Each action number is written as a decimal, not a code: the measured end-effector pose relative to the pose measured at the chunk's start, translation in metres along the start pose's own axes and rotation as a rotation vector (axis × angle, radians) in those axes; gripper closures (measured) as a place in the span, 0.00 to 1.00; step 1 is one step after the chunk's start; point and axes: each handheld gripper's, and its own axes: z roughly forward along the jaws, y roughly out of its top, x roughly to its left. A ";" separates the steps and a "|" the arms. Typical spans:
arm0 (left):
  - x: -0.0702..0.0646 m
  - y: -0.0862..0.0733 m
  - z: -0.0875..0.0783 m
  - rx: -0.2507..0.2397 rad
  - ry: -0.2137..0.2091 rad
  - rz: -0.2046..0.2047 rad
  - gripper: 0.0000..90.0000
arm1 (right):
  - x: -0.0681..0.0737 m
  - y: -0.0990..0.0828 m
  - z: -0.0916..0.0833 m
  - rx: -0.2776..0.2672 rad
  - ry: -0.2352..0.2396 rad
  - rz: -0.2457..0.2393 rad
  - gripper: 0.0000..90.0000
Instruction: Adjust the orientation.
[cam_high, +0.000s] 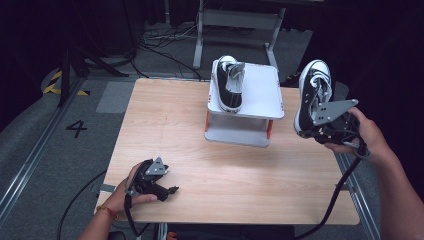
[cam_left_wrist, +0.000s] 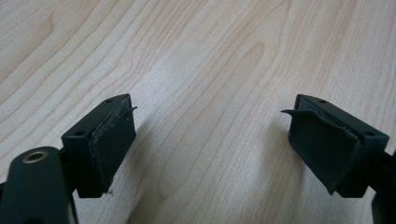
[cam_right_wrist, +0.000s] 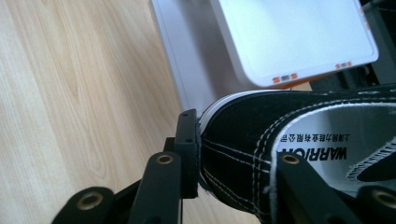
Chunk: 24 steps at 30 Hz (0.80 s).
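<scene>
Sneaker (cam_right_wrist: 299, 154) clamped between right gripper (cam_right_wrist: 233, 154) fingers (cam_right_wrist: 189, 154).

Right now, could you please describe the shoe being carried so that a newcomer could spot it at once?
Start at the wooden table, then look to its right edge, where the right gripper is shut on a black sneaker. Unlike its twin on the white stand, this one hangs in the air, toe pointing up.

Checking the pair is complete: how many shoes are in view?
2. One black shoe lies on the white stand at the table's far side; the other shoe is held up in the right gripper, beside the stand.
</scene>
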 end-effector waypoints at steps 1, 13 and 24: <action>0.000 0.000 0.000 0.000 0.000 0.000 0.17 | -0.004 0.006 0.000 -0.011 -0.005 -0.004 0.81; 0.000 0.000 0.000 0.001 -0.002 0.003 0.17 | -0.022 0.043 0.004 -0.029 -0.018 -0.042 0.81; 0.000 0.000 -0.001 0.002 -0.003 0.006 0.18 | -0.039 0.079 0.036 -0.021 0.015 -0.065 0.81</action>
